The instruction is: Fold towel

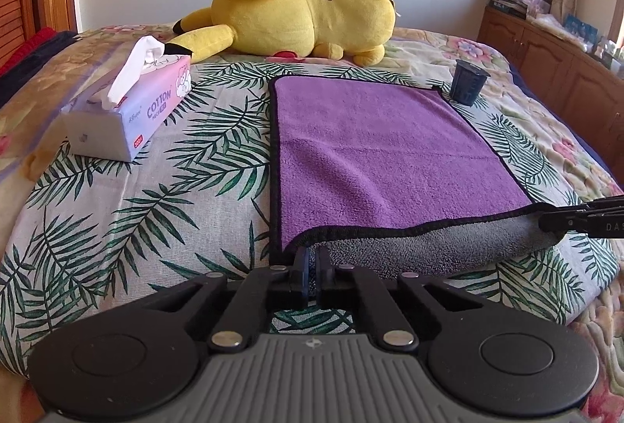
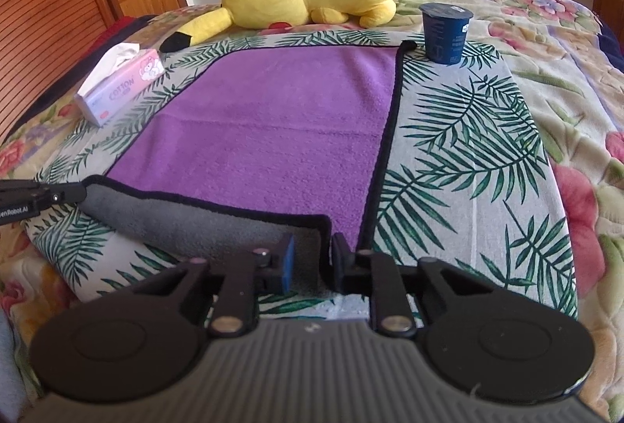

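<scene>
A purple towel (image 1: pixel 374 150) with black trim and a grey underside lies flat on a leaf-print cloth on the bed; it also shows in the right wrist view (image 2: pixel 265 126). Its near edge is lifted and turned over, showing the grey side (image 1: pixel 429 243). My left gripper (image 1: pixel 313 259) is shut on the towel's near left corner. My right gripper (image 2: pixel 312 251) is shut on the near right corner, with grey cloth between its fingers. Each gripper shows at the edge of the other's view, the right one (image 1: pixel 577 220) and the left one (image 2: pixel 43 199).
A dark blue cup (image 1: pixel 468 82) stands just past the towel's far right corner, also in the right wrist view (image 2: pixel 446 33). A pink tissue pack (image 1: pixel 128 111) lies to the left. A yellow plush toy (image 1: pixel 304 6) lies behind the towel. Wooden cabinets (image 1: pixel 546 60) stand at the right.
</scene>
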`<move>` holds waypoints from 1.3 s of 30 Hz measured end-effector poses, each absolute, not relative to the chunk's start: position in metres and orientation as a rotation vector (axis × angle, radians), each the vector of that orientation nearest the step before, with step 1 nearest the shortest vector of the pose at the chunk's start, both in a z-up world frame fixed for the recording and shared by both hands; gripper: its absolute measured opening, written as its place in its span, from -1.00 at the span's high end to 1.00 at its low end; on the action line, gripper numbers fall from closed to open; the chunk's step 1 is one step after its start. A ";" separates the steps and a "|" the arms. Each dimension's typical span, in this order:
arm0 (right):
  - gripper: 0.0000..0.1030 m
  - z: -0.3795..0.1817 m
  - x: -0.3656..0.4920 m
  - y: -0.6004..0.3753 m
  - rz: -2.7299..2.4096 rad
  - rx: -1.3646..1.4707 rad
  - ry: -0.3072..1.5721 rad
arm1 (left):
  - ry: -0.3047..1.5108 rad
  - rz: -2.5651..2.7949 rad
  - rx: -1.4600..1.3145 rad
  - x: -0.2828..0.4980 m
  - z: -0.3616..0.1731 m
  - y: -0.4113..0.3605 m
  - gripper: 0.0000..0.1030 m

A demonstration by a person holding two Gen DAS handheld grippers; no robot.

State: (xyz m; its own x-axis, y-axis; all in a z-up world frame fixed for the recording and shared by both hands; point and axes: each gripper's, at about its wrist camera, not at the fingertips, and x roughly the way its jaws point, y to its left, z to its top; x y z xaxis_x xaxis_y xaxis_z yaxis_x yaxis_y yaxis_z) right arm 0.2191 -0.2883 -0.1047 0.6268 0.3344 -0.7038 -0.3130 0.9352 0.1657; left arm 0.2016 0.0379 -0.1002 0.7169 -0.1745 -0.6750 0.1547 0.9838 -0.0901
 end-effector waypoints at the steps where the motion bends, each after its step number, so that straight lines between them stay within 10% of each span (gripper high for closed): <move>1: 0.58 -0.105 0.219 -0.288 0.370 0.026 0.812 | 0.749 -0.178 -0.023 0.202 -0.100 0.038 1.00; 6: 0.58 -0.105 0.219 -0.288 0.369 0.023 0.811 | 0.727 -0.166 -0.009 0.200 -0.097 0.038 1.00; 8: 0.58 -0.105 0.219 -0.288 0.368 0.023 0.811 | 0.703 -0.152 -0.002 0.199 -0.095 0.038 0.46; 10: 0.58 -0.105 0.219 -0.287 0.369 0.019 0.811 | 0.679 -0.138 0.007 0.197 -0.093 0.038 0.33; 25: 0.61 -0.106 0.219 -0.286 0.375 0.012 0.811 | 0.774 -0.212 -0.033 0.216 -0.105 0.043 1.00; 39: 0.92 -0.105 0.218 -0.287 0.380 0.008 0.794 | 0.715 -0.225 -0.029 0.210 -0.090 0.041 1.00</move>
